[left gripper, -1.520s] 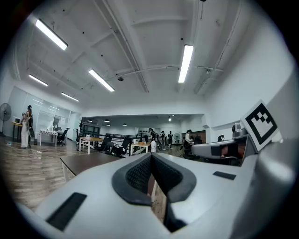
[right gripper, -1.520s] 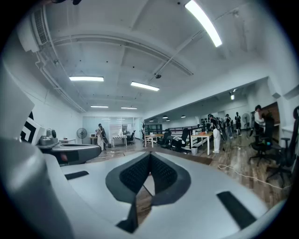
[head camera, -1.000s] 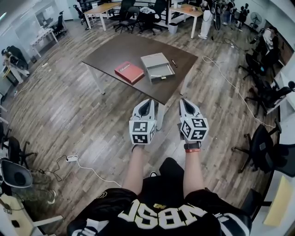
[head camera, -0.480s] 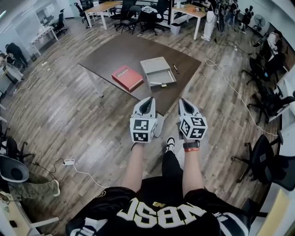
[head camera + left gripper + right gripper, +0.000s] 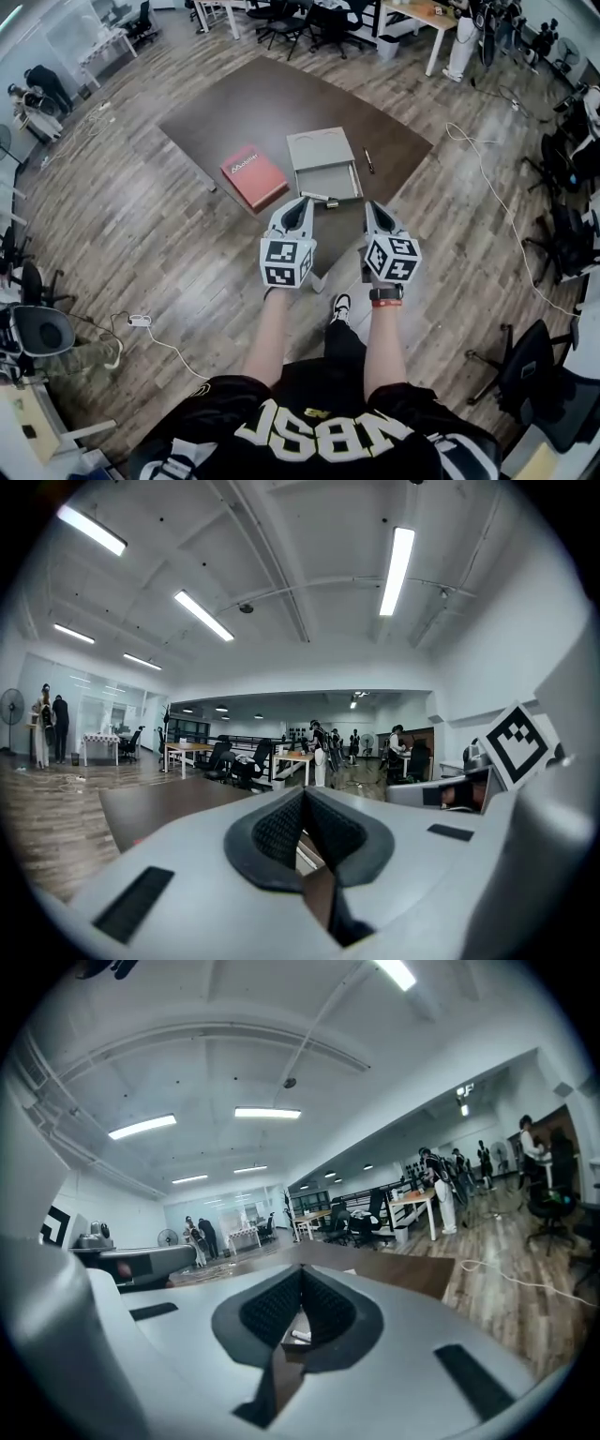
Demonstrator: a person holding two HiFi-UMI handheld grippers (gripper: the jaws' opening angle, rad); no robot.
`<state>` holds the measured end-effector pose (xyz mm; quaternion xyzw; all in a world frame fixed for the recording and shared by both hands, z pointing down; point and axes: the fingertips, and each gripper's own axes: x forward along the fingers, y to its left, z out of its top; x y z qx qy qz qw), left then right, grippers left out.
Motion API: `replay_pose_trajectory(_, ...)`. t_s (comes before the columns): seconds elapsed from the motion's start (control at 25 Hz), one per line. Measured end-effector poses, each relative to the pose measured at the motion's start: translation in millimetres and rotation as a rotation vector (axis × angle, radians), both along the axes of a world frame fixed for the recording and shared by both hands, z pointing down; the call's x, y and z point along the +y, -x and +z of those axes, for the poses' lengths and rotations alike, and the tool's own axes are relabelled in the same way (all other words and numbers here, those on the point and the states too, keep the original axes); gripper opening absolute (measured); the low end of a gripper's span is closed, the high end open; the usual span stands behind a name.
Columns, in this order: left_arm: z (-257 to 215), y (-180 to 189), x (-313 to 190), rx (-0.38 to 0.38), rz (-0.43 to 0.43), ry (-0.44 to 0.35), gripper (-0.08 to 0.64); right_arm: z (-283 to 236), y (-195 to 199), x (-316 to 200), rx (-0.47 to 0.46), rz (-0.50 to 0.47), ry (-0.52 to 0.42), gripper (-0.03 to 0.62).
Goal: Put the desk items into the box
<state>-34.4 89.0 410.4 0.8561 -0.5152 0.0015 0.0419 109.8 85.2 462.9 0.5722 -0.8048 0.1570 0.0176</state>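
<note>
A wood-plank floor fills most of the head view, and on it stands a dark brown rectangular tabletop, seen corner-on. The tabletop's near corner is covered by the two grippers held over it, and only bits of its white legs show below the edges. A shallow grey rectangular box lies on the near part of the tabletop, its near end toward that hidden corner. Its far half looks like a flat panel and its near half like an open tray; whether the panel is a lid cannot be told. A red hardcover book lies just left of the box, along the near-left edge. The left gripper hides the box's near-left corner. Its jaws are pressed together with nothing between them, as are those of the right gripper beside it. A slim black pen lies just beside the box's right wall, toward the near-right edge. A small white stick-shaped thing shows under the right gripper's pads, too small to identify.
</note>
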Motion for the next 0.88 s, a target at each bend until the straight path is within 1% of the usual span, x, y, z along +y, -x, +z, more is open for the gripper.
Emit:
replay_pose_trajectory(0.2,-4.2,-23.4,-53.3,0.001,-0.022,0.011,0.014,-4.3,-24.5,-57.5,0.0,-0.028,0.009,0.008)
replay_pose_trajectory(0.4,-11.8,-42.7,-88.0,0.007,-0.041,-0.005,0.014,-7.7,-40.1,-99.3,0.001,-0.054,0.01,0.008)
replay_pose_trajectory(0.64,-5.8,-55.7,-93.6,0.002,-0.05,0.002,0.014,2.4,-46.1,-108.5,-0.001,-0.085,0.027,0.008)
replay_pose_trajectory(0.88,9.1,-59.4,-106.0,0.004,-0.069,0.037,0.014,12.9,-46.9,-122.1,0.008,-0.12,0.066,0.008)
